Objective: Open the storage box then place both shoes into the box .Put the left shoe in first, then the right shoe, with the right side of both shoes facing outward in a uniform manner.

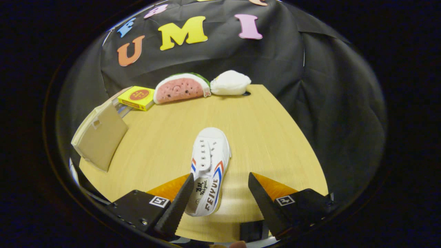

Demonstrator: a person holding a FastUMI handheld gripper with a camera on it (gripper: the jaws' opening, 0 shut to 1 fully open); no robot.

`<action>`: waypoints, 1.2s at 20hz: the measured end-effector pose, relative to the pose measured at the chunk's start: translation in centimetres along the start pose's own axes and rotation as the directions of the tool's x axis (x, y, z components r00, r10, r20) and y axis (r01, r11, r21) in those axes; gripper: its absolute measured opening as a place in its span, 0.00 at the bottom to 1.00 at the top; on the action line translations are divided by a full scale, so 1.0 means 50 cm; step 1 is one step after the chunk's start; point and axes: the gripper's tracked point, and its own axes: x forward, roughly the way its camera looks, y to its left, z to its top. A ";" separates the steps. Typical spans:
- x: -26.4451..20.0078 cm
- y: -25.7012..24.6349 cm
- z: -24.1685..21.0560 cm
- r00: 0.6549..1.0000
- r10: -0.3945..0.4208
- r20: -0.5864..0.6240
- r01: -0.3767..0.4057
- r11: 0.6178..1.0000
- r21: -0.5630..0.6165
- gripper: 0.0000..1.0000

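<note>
Gripper [220,179] spread wide above the near part of the wooden worktop [275,137], fingers well apart and pinching nothing. White canvas shoe [209,168] lying on the worktop between and just ahead of the fingers, toe pointing away toward the far edge, heel end nearest; close against the left finger [179,203], whether touching it cannot be told; clearly apart from the right finger, bare wood showing between. Red and blue stripes on the shoe's sides, laces running up the middle. Off to the left of the fingers, at the worktop's left edge, the storage box [100,137]: beige panel tilted up, seemingly its door or lid; inside hidden, contents cannot be told. Beyond it toward the far edge, a flat yellow box [137,97] with a red round mark on top, closed, lying beside a clear part of the storage box. Next to that, a watermelon-slice plush [181,88], and just beside it a white plush [230,82], the two apparently touching, both at the far edge against the black cloth wall [275,58].
</note>
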 end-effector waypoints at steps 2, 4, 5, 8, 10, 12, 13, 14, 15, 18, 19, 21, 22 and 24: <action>0.030 -0.005 -0.015 0.999 0.003 -0.046 -0.003 1.000 0.006 0.96; 0.051 -0.008 -0.021 0.997 0.005 -0.077 -0.004 1.000 0.022 0.96; 0.067 -0.009 -0.025 0.995 0.011 -0.095 -0.006 0.999 0.046 0.96; 0.091 -0.001 -0.023 0.987 0.076 -0.139 -0.057 0.989 0.137 0.90; 0.102 0.009 -0.022 0.980 0.119 -0.162 -0.092 0.982 0.167 0.76; 0.103 0.030 -0.018 0.968 0.168 -0.184 -0.132 0.973 0.190 0.52; 0.096 0.028 -0.010 0.970 0.157 -0.186 -0.122 0.975 0.184 0.40; 0.107 0.023 -0.016 0.969 0.142 -0.202 -0.110 0.981 0.160 0.37; 0.106 0.026 -0.012 0.970 0.139 -0.197 -0.106 0.980 0.167 0.33; 0.095 0.024 -0.003 0.964 0.164 -0.208 -0.108 0.961 0.255 0.18; 0.099 0.022 -0.008 0.962 0.177 -0.209 -0.112 0.951 0.288 0.07; 0.096 0.027 -0.003 0.960 0.188 -0.206 -0.116 0.941 0.317 0.01; 0.097 0.029 -0.004 0.962 0.179 -0.205 -0.109 0.943 0.315 0.01; 0.086 0.033 -0.002 0.964 0.167 -0.205 -0.098 0.946 0.310 0.00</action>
